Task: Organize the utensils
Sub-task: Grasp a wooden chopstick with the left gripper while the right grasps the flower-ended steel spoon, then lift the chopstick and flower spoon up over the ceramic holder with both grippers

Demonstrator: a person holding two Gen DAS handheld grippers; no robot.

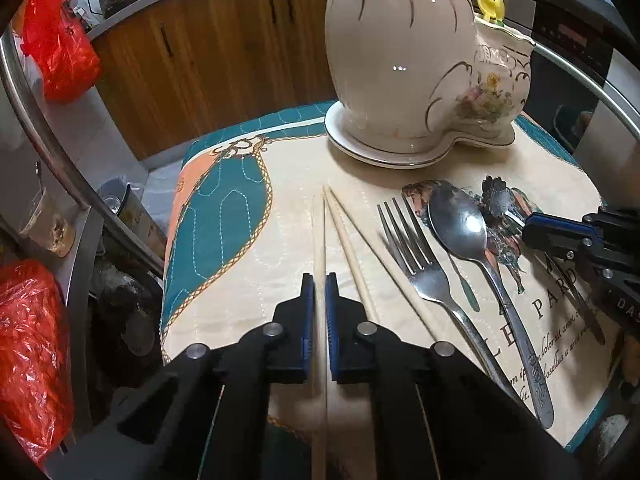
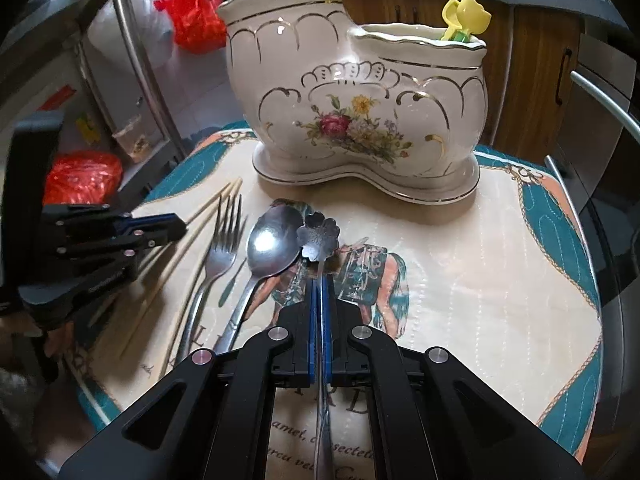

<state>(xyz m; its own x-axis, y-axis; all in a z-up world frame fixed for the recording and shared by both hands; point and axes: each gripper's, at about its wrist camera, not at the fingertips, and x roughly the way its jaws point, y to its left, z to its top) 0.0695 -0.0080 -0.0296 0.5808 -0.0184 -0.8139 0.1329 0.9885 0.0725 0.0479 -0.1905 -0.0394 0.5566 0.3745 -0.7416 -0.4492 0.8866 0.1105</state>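
Note:
My left gripper (image 1: pixel 319 280) is shut on a wooden chopstick (image 1: pixel 319 236) that runs forward between its pads. More chopsticks (image 1: pixel 352 256) lie just right of it on the mat. A fork (image 1: pixel 416 256) and a large spoon (image 1: pixel 460 228) lie further right. My right gripper (image 2: pixel 320 280) is shut on the handle of a small flower-shaped spoon (image 2: pixel 320 234), whose bowl rests beside the large spoon (image 2: pixel 272 246). The fork (image 2: pixel 226 236) and chopsticks (image 2: pixel 192 240) lie to its left. A white two-compartment ceramic holder (image 2: pixel 360 120) stands at the back of the mat.
A yellow plastic utensil (image 2: pixel 466 18) sticks out of the holder's smaller compartment. The quilted mat (image 2: pixel 500 260) covers a small table. Red plastic bags (image 1: pixel 28 340) and clutter lie beyond the table's left edge. Wooden cabinets (image 1: pixel 224 48) stand behind.

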